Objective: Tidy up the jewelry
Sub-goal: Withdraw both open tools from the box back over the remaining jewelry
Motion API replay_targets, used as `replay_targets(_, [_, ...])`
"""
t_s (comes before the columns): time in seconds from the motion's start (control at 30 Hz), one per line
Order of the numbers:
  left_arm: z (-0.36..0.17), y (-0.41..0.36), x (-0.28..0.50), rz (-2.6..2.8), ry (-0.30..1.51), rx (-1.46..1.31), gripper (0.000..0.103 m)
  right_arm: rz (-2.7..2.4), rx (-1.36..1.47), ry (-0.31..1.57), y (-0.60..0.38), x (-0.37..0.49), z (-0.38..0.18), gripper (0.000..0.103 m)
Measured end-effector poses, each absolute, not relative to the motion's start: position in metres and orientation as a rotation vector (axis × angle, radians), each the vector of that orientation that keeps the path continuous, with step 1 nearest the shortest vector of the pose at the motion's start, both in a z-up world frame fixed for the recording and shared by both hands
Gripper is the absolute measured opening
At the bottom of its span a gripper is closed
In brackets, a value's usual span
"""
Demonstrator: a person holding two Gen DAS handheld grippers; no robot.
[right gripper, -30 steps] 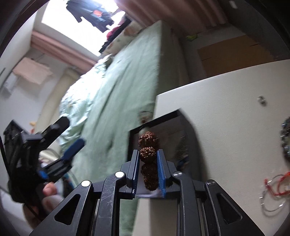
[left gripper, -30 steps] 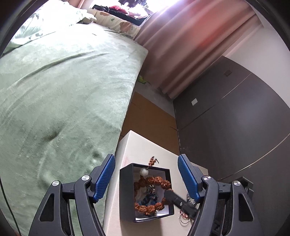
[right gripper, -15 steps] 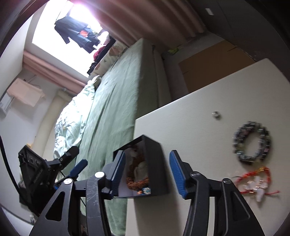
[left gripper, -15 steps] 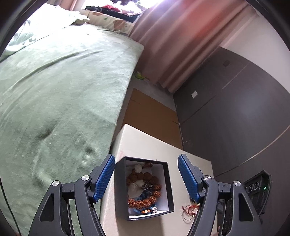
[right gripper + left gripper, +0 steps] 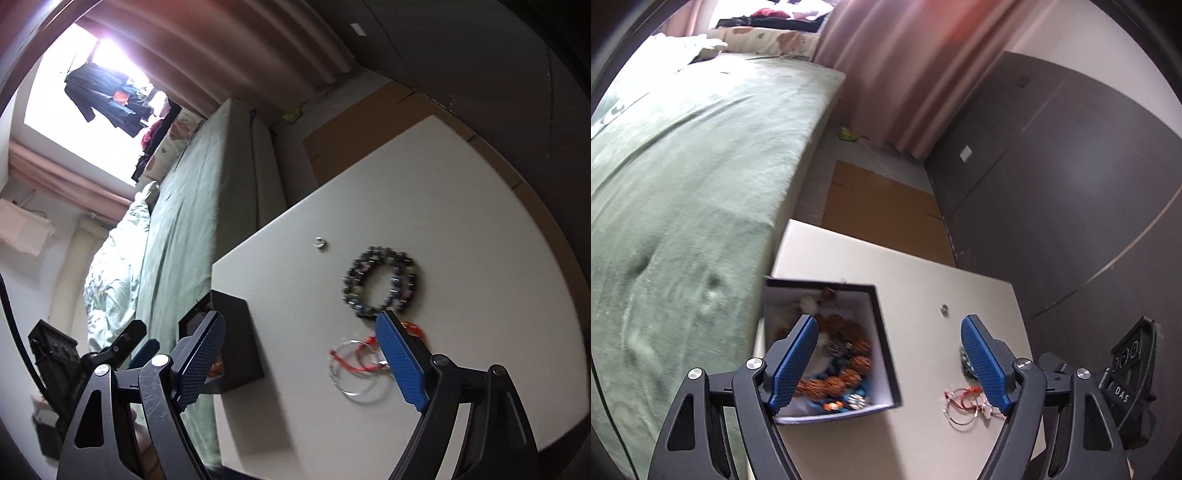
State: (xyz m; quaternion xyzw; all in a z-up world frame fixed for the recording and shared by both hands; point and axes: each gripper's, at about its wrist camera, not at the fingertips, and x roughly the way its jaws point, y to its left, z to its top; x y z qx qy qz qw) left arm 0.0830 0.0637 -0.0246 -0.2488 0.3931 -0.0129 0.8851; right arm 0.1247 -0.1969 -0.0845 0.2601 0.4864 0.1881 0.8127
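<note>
**Brown bead bracelet dropped in the box; the right hand-held gripper has let go and pulled back.**

A second ago the right hand-held gripper (image 5: 301, 363) was pinched on the brown knobbly bead bracelet (image 5: 846, 354) over the box; now its blue pads stand wide with nothing between them, and the bracelet lies inside the black square cardboard box with white lining (image 5: 882, 332), at 9 o'clock on the cream surface (image 5: 461, 387). The left hand-held gripper (image 5: 888, 363) is also wide and empty, above the box's right wall. That piece looks done. Nearest the right gripper, at 5 o'clock, lies the red cord and thin wire-hoop jewellery (image 5: 356, 369); just beyond it the dark square-bead bracelet (image 5: 380, 282); farther, toward 12 o'clock, a small silver ring (image 5: 318, 242). These three probably go next, the red cord first. Beyond the surface is the green bed (image 5: 683, 166).
</note>
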Motion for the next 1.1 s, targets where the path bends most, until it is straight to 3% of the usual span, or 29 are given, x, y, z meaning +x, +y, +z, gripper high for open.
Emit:
replay_targets(0.7, [-0.062, -0.054, 0.076, -0.136, 0.951, -0.241, 0.080, 0.255, 0.596, 1.090, -0.288, 0.097, -0.093, 0.085])
replay_targets(1.1, [-0.107, -0.103, 0.093, -0.154, 1.047, -0.096, 0.080, 0.236, 0.566, 1.130, -0.291, 0.103, -0.102, 0.085])
